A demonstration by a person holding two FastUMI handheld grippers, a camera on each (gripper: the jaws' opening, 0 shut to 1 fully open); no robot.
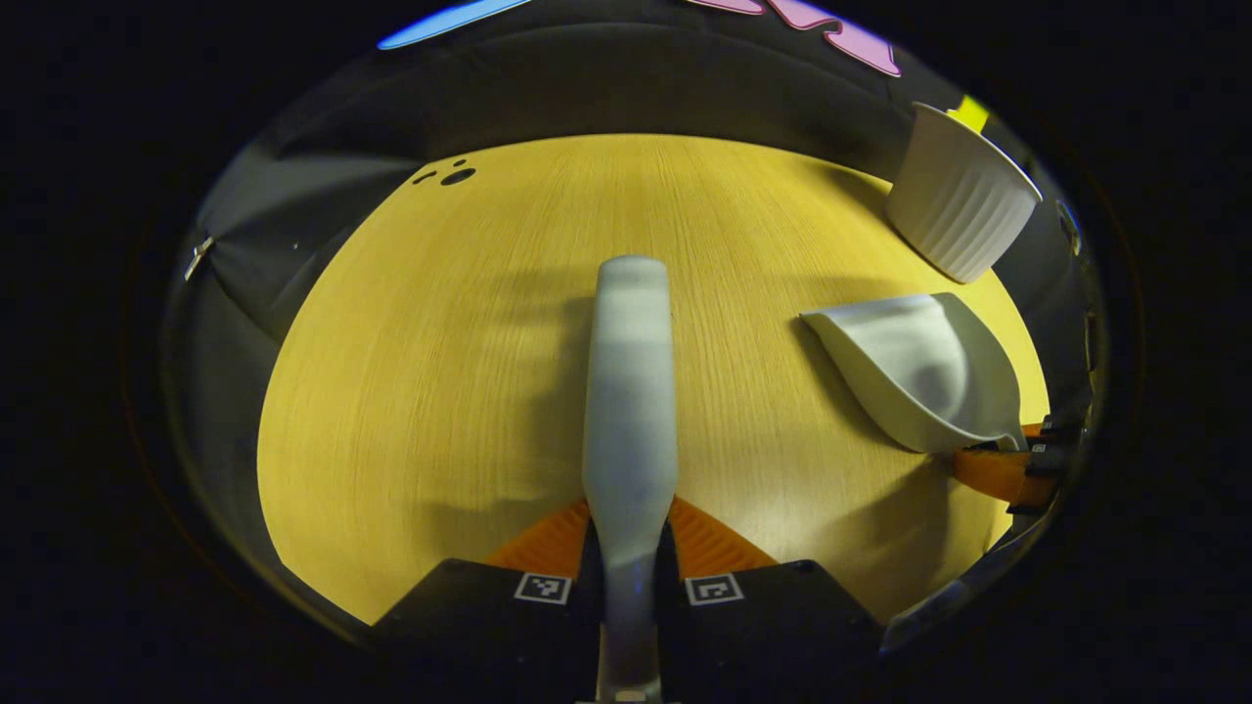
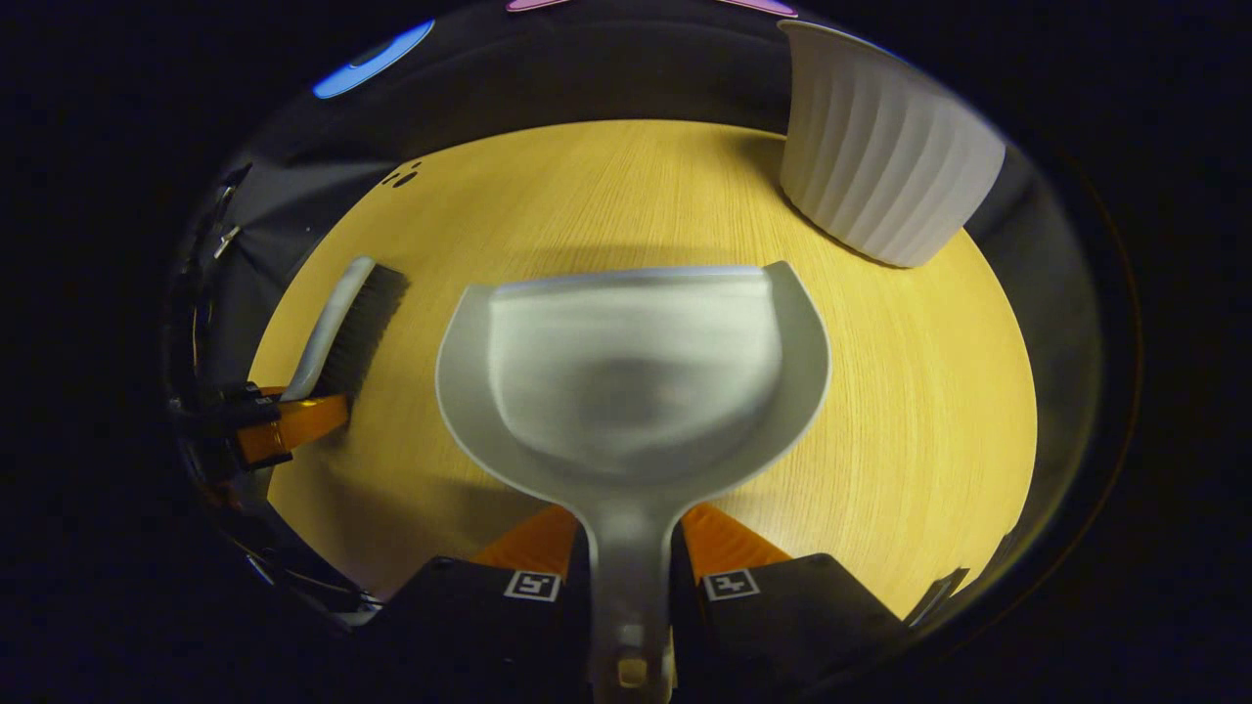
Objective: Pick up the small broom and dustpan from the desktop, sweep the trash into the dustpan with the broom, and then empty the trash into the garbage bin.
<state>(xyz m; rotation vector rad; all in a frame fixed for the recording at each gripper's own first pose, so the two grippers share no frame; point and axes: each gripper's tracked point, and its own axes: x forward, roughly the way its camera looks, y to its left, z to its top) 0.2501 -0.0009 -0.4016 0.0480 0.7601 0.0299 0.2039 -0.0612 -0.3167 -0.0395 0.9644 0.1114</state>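
In the left gripper view my left gripper point(image 1: 631, 533) is shut on the handle of the small broom point(image 1: 631, 391), whose pale grey back points away over the wooden table point(image 1: 421, 391). To its right the white dustpan point(image 1: 919, 367) is held just above the table. In the right gripper view my right gripper point(image 2: 631, 538) is shut on the dustpan's point(image 2: 636, 372) handle, and the pan's inside looks empty. The broom point(image 2: 352, 328) shows its dark bristles at the left, with the left gripper's orange fingers point(image 2: 293, 420) on its handle. A few dark specks point(image 1: 455, 176) lie at the table's far left edge.
A white ribbed garbage bin point(image 2: 880, 156) stands at the table's far right corner, just beyond the dustpan; in the left gripper view the bin point(image 1: 963, 196) is at the upper right. Black cloth surrounds the table.
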